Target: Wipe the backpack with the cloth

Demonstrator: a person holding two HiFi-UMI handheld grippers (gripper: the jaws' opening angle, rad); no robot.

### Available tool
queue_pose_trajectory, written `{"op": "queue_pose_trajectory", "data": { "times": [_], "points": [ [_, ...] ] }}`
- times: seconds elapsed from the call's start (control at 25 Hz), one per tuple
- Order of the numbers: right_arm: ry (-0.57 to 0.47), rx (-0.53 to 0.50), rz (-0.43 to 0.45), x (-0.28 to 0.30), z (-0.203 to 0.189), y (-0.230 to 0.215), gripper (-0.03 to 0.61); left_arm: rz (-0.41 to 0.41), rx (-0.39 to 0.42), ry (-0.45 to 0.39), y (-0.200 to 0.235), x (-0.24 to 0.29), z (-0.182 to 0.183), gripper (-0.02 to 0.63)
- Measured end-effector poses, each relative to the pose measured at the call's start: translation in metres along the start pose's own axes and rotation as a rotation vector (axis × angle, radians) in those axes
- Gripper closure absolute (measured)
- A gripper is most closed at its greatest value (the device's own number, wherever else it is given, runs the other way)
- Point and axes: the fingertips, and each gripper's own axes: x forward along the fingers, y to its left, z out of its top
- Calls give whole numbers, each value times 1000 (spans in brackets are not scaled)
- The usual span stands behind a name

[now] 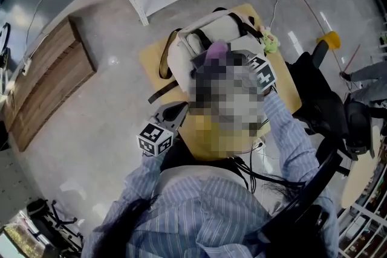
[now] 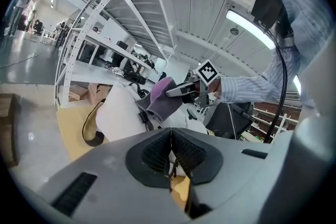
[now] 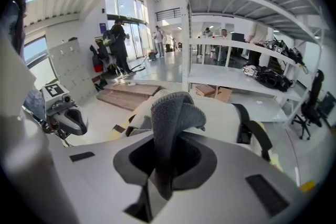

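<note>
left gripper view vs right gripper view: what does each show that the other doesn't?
Left gripper view only: the left gripper up close, tongs closed on a thin dark cord, and the right arm's striped sleeve behind the right gripper.
Right gripper view only: the wooden platform on the floor and people by the glass doors.
Both: the white backpack, the grey cloth held in the right tongs, and the white shelving.
</note>
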Motion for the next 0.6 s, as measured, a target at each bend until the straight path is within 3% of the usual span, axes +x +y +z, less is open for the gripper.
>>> {"op": "queue_pose_trajectory", "data": {
  "times": [0.6],
  "points": [
    [61,254,-414,-103,-77,-175,537,-41,19,25,-13,11,0,609]
  ]
}}
